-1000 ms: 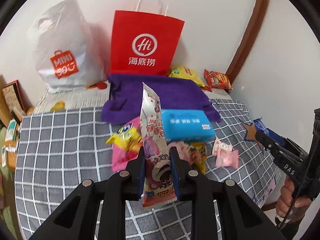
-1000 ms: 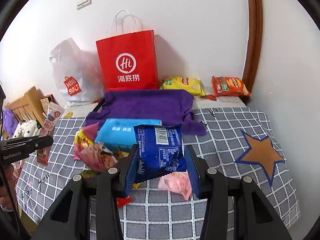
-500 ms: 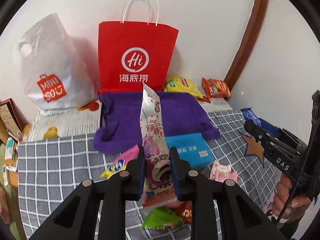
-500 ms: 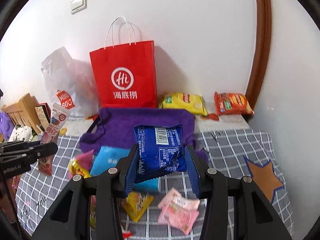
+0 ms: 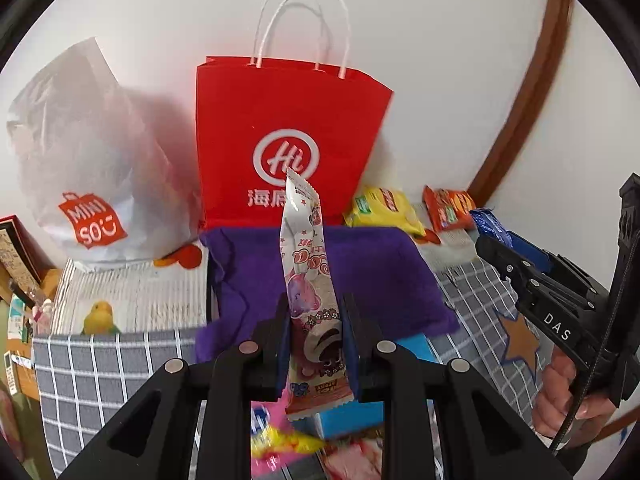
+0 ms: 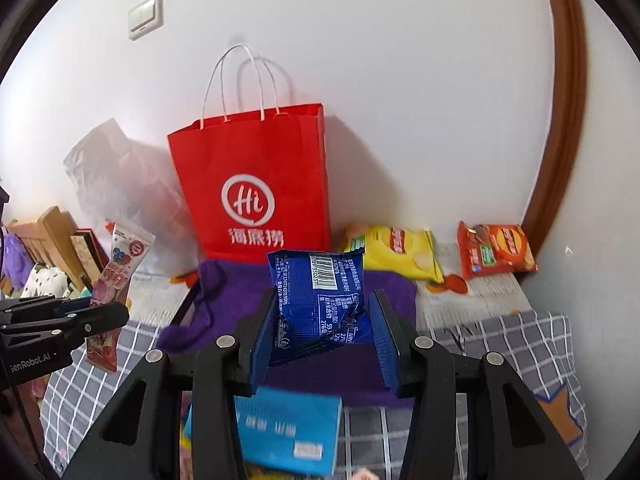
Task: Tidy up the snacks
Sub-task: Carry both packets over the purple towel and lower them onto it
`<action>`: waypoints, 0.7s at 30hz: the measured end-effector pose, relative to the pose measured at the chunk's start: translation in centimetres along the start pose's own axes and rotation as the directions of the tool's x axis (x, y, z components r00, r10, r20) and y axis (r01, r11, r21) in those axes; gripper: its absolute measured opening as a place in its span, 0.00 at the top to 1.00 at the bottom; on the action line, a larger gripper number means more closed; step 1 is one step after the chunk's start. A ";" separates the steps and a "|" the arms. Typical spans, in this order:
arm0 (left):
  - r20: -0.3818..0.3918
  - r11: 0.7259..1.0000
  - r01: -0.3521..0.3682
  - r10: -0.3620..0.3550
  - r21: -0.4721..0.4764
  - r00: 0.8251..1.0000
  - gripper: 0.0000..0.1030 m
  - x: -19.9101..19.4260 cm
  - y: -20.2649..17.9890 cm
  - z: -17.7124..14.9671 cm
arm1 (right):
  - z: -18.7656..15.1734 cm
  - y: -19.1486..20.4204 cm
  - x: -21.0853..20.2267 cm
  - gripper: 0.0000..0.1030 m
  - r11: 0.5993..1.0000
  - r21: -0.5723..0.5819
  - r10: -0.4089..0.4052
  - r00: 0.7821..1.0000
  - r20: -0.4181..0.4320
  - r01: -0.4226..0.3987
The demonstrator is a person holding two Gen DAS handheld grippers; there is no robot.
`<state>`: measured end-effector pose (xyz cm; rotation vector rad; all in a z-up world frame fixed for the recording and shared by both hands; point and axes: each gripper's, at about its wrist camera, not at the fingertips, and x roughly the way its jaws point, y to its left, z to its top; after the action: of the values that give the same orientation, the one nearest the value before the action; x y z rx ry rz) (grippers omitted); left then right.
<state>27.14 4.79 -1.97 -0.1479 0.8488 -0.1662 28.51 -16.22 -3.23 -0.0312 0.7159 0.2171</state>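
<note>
Both my hands have carried their loads forward over the bed since a second ago: the red bag [image 5: 288,144] now looms larger in each view, and the loose pile of snacks has dropped to the bottom edge of the frames. Largest first: checked bedcover [image 6: 536,344], white plastic bag [image 5: 88,168] at the back left against the wall, red bag upright beside it with its mouth up and handles raised, purple cloth [image 5: 372,268] spread just in front of it. Blue box [image 6: 288,432] lies under my right gripper [image 6: 322,322]; yellow packet [image 6: 396,250] and orange packet [image 6: 494,252] rest by the wall to the right of the red bag. My left gripper [image 5: 314,344] is pinched tight on the tall candy pack [image 5: 310,280], long axis upright, held by its lower part. My right gripper clamps the blue pack [image 6: 320,296] across its width, barcode facing the camera. Key relation: the red bag stands straight ahead of both sets of fingers and higher than them, beyond the cloth. I judge the left hand a little nearer, since the bag fills more of its view. Either pack must rise above the rim before release.
</note>
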 end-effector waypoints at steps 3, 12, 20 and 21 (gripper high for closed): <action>-0.004 1.000 0.002 -0.002 -0.012 1.000 0.79 1.5 0.8 1.4 | 1.4 0.0 1.7 0.56 1.000 -0.006 -0.005 1.000 0.004 0.005; -0.060 1.000 -0.009 0.009 -0.013 0.998 0.79 7.3 3.0 3.1 | 2.9 -0.9 7.6 0.56 1.000 0.006 0.000 1.000 -0.014 0.000; -0.143 0.999 -0.042 0.041 -0.007 0.989 0.79 11.0 4.4 2.5 | 0.9 -1.3 13.1 0.56 0.998 -0.058 -0.021 0.991 -0.132 0.013; -0.146 0.999 -0.049 0.047 -0.013 0.988 0.79 11.2 4.8 2.5 | 0.7 -1.4 13.6 0.56 0.998 -0.062 -0.025 0.989 -0.145 0.016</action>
<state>36.70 7.32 -9.49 -0.1321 0.9989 -0.1255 39.22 -14.98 -11.68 -0.1129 0.8539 0.2181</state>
